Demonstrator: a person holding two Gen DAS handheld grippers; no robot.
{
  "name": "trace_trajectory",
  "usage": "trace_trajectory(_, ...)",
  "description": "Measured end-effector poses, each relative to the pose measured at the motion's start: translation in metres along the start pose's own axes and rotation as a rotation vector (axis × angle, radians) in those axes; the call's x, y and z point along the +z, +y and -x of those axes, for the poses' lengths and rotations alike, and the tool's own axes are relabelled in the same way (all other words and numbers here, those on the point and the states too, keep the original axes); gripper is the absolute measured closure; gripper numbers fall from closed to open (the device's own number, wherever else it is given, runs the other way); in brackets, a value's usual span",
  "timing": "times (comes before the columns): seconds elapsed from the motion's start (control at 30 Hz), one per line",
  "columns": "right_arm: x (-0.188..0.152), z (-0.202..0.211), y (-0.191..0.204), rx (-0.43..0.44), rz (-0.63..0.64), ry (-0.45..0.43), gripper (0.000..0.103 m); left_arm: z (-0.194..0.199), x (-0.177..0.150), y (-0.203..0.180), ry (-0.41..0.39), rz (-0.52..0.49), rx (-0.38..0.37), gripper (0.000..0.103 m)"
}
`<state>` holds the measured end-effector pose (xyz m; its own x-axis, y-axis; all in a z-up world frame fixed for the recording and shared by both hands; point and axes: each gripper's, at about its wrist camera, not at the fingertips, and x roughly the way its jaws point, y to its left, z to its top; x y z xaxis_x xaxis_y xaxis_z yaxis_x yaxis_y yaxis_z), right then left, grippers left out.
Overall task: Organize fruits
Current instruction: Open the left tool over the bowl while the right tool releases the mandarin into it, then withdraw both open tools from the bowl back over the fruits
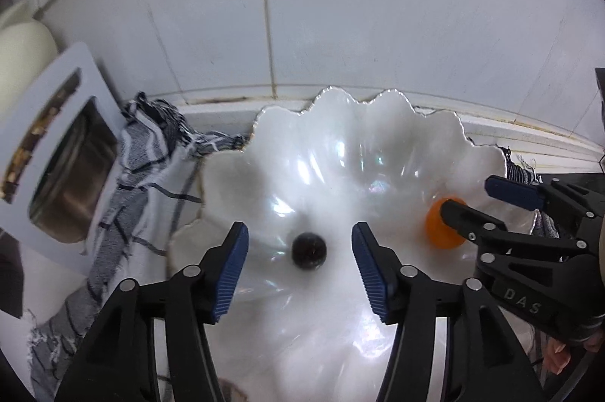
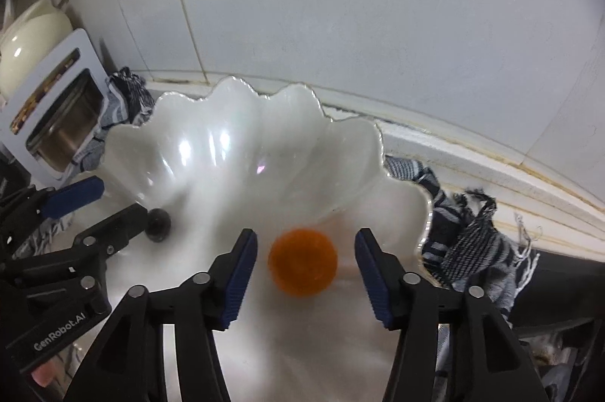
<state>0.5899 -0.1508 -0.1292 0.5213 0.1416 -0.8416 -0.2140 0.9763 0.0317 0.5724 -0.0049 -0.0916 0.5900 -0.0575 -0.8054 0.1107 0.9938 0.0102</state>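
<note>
Left wrist view: left gripper point(image 1: 300, 252) hangs over a white scalloped bowl point(image 1: 340, 122), jaws standing apart with a small dark round fruit point(image 1: 309, 249) lying on the bowl floor between the blue pads point(image 1: 232, 273), touching neither pad. Gaps show on both sides of the fruit. Right gripper point(image 1: 472, 197) comes in from the right edge of this view, its black finger crossing in front of an orange fruit point(image 1: 440, 232) that also sits inside the bowl.

Right wrist view: right gripper point(image 2: 306, 264) over the same bowl point(image 2: 234, 107), jaws parted, the orange fruit point(image 2: 302, 262) between the pads point(image 2: 242, 277) on the bowl floor, clear of both pads, nothing gripped. Left gripper point(image 2: 113, 201) shows at the left edge, dark fruit point(image 2: 159, 222) just past its lower fingertip.

A striped black-and-white cloth point(image 1: 151, 152) lies bunched to the left of the left jaws and beyond the bowl; in the right wrist view the cloth point(image 2: 465, 235) also shows right of the right jaws. A white box with a metal pot inside point(image 1: 64, 152) stands further left, against the tiled wall point(image 1: 378, 5). A cream-coloured round vessel point(image 2: 34, 35) sits behind the box.
</note>
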Motion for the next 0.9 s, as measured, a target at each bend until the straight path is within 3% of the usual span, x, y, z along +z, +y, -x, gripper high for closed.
trace_trajectory(0.33, -0.013, 0.069, 0.000, -0.025, -0.013, -0.134, 0.047, 0.071, -0.009, 0.012, -0.118, 0.001, 0.031, 0.031)
trace_trajectory(0.53, -0.030, 0.114, 0.010, -0.033, 0.003, -0.220, 0.047, 0.120, -0.026, 0.001, -0.215, -0.026, 0.060, 0.026)
trace_trajectory(0.9, -0.078, 0.187, 0.018, -0.034, -0.024, -0.339, 0.047, 0.197, -0.070, -0.011, -0.352, -0.061, 0.013, 0.022)
